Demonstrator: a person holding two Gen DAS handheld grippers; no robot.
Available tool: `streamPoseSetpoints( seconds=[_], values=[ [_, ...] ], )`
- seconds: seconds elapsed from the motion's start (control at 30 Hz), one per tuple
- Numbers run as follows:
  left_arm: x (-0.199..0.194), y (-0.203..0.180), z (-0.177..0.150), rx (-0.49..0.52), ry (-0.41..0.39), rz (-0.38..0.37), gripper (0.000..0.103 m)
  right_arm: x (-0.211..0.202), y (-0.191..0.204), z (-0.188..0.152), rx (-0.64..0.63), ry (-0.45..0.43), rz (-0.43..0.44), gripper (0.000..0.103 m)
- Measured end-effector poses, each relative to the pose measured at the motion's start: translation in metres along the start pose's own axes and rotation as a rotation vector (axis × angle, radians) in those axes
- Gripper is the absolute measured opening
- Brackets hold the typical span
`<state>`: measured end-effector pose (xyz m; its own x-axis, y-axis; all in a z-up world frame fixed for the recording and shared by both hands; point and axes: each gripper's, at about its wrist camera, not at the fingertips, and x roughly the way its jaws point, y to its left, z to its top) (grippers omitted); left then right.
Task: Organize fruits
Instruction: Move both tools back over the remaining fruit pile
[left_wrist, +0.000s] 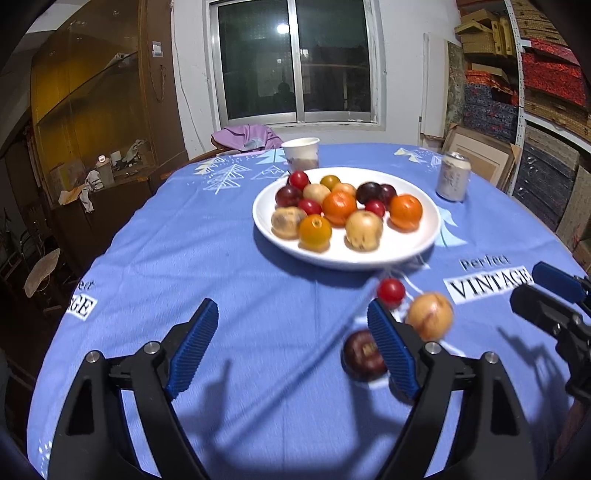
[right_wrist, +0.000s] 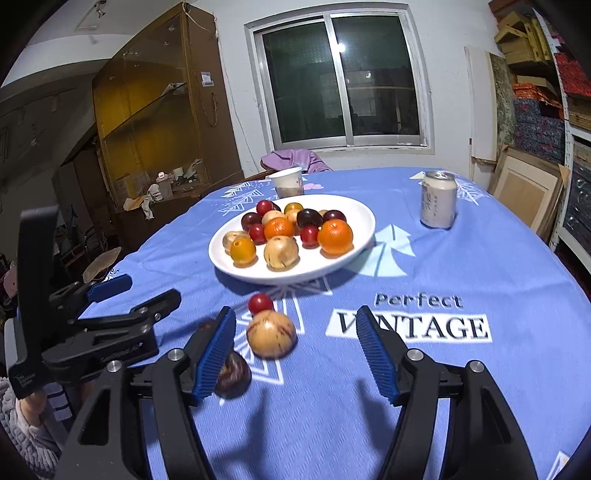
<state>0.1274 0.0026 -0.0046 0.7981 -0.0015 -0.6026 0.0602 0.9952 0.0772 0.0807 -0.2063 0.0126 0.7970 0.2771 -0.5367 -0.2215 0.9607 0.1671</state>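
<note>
A white plate (left_wrist: 413, 242) (right_wrist: 354, 218) holds several small fruits: oranges, red cherry tomatoes, dark plums and tan ones. Three fruits lie loose on the blue cloth in front of it: a red cherry tomato (left_wrist: 390, 291) (right_wrist: 260, 303), a tan fruit (left_wrist: 430, 315) (right_wrist: 271, 334) and a dark plum (left_wrist: 364, 356) (right_wrist: 232, 374). My left gripper (left_wrist: 291, 347) is open and empty, its right finger just left of the loose fruits. My right gripper (right_wrist: 295, 354) is open and empty, the tan fruit lying ahead between its fingers. In the left wrist view the right gripper (left_wrist: 539, 291) shows at the right edge.
A drink can (left_wrist: 453, 176) (right_wrist: 438, 199) stands right of the plate. A paper cup (left_wrist: 301, 153) (right_wrist: 287, 181) stands behind it. A chair with purple cloth (left_wrist: 245, 136) is at the far edge. A cabinet stands left, shelves of boxes right.
</note>
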Motion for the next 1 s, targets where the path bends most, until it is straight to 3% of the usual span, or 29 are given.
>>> streamPoseSetpoints(
  seconds=[0.4,0.8,1.0],
  values=[
    [0.010,0.004,-0.015,-0.002,0.116,-0.059,0.082,0.003,-0.012,-0.015,0.050,0.031,0.037,0.077],
    [0.041,-0.026,0.003,0.103,0.184,-0.062,0.082,0.014,-0.014,-0.026,0.098,0.110,0.058,0.079],
    [0.044,-0.023,0.002,0.112,0.192,-0.034,0.095,0.014,-0.013,-0.026,0.084,0.106,0.069,0.079]
  ],
)
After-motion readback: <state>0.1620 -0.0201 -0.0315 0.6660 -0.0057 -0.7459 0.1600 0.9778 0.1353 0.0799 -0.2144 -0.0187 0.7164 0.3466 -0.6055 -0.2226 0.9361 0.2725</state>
